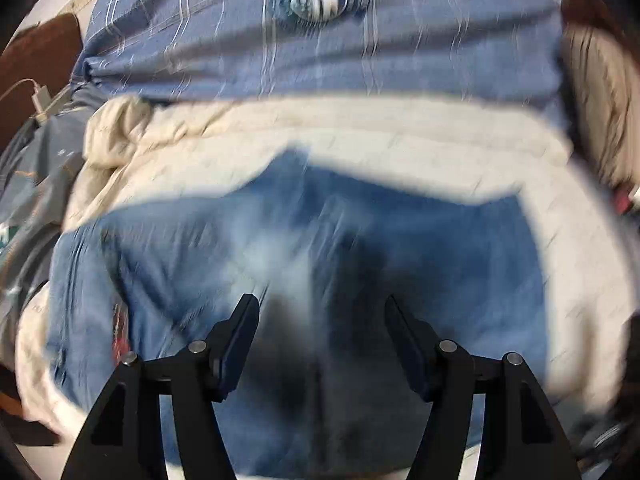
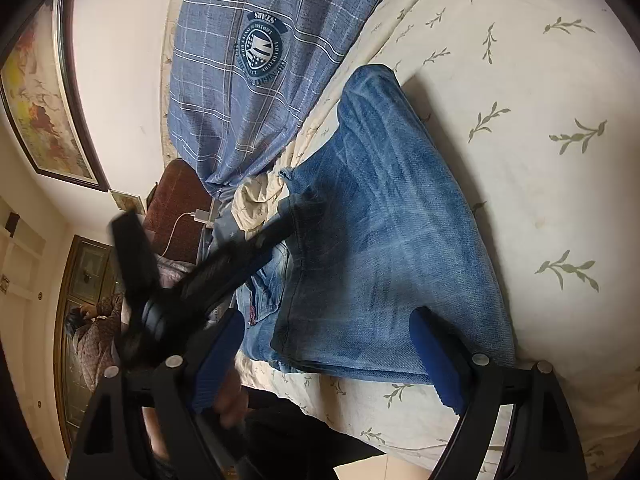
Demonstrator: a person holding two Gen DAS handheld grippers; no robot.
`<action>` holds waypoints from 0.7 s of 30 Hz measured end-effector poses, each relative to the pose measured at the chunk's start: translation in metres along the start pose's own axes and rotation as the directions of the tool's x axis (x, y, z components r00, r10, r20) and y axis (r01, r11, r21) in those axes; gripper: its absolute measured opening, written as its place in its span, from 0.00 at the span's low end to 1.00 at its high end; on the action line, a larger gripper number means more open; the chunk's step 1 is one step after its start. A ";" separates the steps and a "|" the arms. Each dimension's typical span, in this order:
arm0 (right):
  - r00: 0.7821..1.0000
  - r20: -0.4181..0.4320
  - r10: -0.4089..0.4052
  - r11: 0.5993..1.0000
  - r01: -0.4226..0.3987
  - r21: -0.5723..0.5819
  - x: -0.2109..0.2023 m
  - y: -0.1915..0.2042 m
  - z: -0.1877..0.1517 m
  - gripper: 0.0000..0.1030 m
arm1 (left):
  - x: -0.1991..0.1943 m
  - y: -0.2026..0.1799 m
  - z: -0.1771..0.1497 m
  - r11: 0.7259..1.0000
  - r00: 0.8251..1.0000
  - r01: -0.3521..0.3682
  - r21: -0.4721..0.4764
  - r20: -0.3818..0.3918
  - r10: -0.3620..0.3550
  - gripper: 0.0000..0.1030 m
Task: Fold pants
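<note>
The jeans [image 2: 384,240] lie folded into a thick blue stack on the bed [image 2: 540,80], straight ahead of the right tongs [image 2: 324,356] and partly between their spread fingers. Those tongs stand wide open and hold nothing. The left tongs [image 1: 320,340] are also wide open and empty, hovering close over the denim, with a dark shadow on the cloth between their fingers.

The main risk is a shallow pinch. If either pair closes on only the top layer, lifting would peel the stack apart and undo the fold. The near edge of the jeans lies close to the bed's edge beside the right tongs, so a sideways drag could pull the bundle off. The left tongs appear in the right view as a dark blurred shape just left of the right tongs, so the two could knock together.

The right view is sharp. It shows the layered fold edges, a plaid pillow [image 2: 256,60] beyond the jeans, and the leaf-print sheet. The left view is badly smeared; it probably shows the same stack from above, but layers cannot be told apart there.
</note>
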State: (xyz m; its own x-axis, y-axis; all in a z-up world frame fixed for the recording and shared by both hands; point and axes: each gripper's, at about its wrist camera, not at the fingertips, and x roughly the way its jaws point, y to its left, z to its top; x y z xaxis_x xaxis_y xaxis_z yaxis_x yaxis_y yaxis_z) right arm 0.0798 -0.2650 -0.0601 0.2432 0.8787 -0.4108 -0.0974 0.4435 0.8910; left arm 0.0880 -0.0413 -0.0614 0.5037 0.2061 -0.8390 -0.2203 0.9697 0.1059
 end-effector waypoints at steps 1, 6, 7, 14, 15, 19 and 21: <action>1.000 0.002 0.001 1.000 -0.001 0.001 0.000 0.000 0.000 0.84 | 0.013 -0.001 -0.006 1.000 0.999 -0.008 0.024 -0.033 0.009 0.69; 1.000 0.002 0.018 1.000 -0.018 -0.002 -0.010 0.008 0.000 0.85 | 0.013 -0.002 -0.012 0.999 0.999 -0.025 0.042 0.021 0.024 0.72; 0.999 0.023 0.047 0.999 -0.047 -0.014 -0.018 0.014 0.002 0.85 | 0.014 -0.001 -0.013 0.999 1.000 -0.013 0.039 0.025 0.012 0.72; 0.979 0.136 -0.150 0.982 0.164 -0.098 -0.036 0.033 0.069 0.84 | 0.010 0.002 -0.017 0.999 0.997 0.026 0.035 0.073 -0.029 0.73; 0.983 0.110 -0.144 0.985 0.153 -0.078 -0.028 0.027 0.082 0.84 | 0.011 0.004 -0.017 0.999 0.996 0.034 0.032 0.081 -0.037 0.73; 0.988 0.018 -0.152 0.988 0.153 -0.030 0.008 0.010 0.114 0.84 | 0.011 0.008 -0.022 0.998 0.991 0.055 0.040 0.121 -0.059 0.74; 0.984 -0.033 -0.176 0.984 0.177 0.029 0.025 -0.006 0.121 0.69 | 0.011 0.009 -0.023 0.997 0.989 0.067 0.041 0.126 -0.072 0.75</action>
State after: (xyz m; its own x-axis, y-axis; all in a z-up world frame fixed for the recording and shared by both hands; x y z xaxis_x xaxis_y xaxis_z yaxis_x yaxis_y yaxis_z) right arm 0.2029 -0.2672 -0.0524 0.2247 0.7921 -0.5676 -0.0251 0.5870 0.8092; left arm 0.0722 -0.0328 -0.0817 0.6191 0.1510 -0.7706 -0.1516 0.9859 0.0713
